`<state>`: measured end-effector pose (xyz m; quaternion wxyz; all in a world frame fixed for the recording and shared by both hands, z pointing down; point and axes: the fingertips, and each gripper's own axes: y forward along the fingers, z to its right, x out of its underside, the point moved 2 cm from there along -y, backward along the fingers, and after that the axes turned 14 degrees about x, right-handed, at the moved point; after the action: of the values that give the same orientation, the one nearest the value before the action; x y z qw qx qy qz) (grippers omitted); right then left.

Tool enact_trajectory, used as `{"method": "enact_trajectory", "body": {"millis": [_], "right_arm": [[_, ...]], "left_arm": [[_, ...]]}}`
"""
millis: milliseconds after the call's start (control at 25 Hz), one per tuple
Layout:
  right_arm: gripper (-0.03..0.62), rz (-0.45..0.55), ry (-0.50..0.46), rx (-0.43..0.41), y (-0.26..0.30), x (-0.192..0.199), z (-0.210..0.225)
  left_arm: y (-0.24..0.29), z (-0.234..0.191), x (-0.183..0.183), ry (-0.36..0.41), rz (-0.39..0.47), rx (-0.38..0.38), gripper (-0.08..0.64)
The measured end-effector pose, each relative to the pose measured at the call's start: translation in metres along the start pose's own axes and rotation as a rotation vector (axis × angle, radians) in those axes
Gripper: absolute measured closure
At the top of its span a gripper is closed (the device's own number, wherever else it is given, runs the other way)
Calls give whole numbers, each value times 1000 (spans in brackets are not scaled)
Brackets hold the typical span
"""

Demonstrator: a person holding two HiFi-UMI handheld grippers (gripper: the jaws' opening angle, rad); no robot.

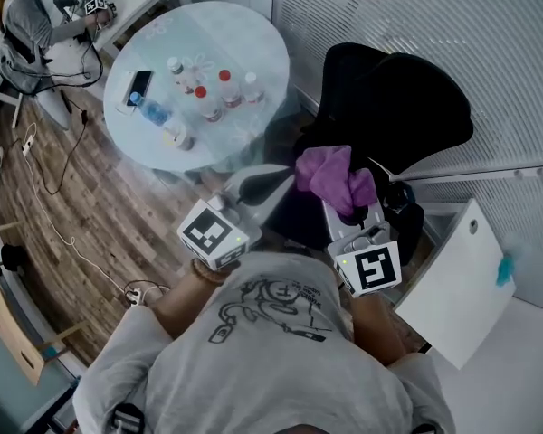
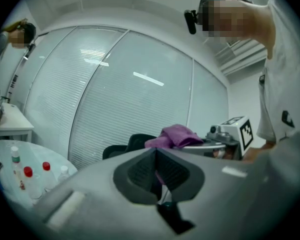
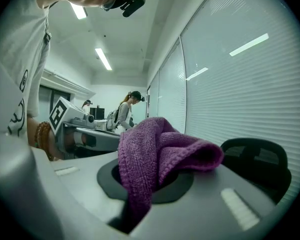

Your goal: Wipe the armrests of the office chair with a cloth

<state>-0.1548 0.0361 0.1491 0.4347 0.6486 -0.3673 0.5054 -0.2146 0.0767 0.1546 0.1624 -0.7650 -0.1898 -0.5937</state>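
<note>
A black office chair (image 1: 394, 107) stands in front of me by the blinds, its seat largely hidden under the grippers. It also shows as the chair (image 3: 257, 164) low on the right in the right gripper view. My right gripper (image 1: 342, 197) is shut on a bunched purple cloth (image 1: 333, 177), held above the chair. The cloth (image 3: 157, 151) drapes over and down between the jaws. My left gripper (image 1: 282, 175) hovers just left of the cloth, and its pads (image 2: 145, 170) are pressed together with nothing between them. I cannot pick out an armrest with certainty.
A round glass table (image 1: 253, 52) with small bottles (image 1: 208, 84) and a phone (image 1: 138, 89) stands left of the chair. A white panel (image 1: 452, 283) leans at the right. Another person (image 1: 32, 25) works at a desk far left. Cables (image 1: 50, 206) trail over the wooden floor.
</note>
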Motion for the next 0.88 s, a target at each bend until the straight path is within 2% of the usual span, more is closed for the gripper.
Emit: {"method": "enact_trajectory", "body": {"millis": [400, 880], "right_arm": [[558, 36, 27, 39, -31, -27, 9], [558, 45, 28, 44, -34, -31, 17]], "left_arm": [[8, 30, -28, 53, -7, 27, 560], [19, 35, -28, 72, -19, 37, 560]]}}
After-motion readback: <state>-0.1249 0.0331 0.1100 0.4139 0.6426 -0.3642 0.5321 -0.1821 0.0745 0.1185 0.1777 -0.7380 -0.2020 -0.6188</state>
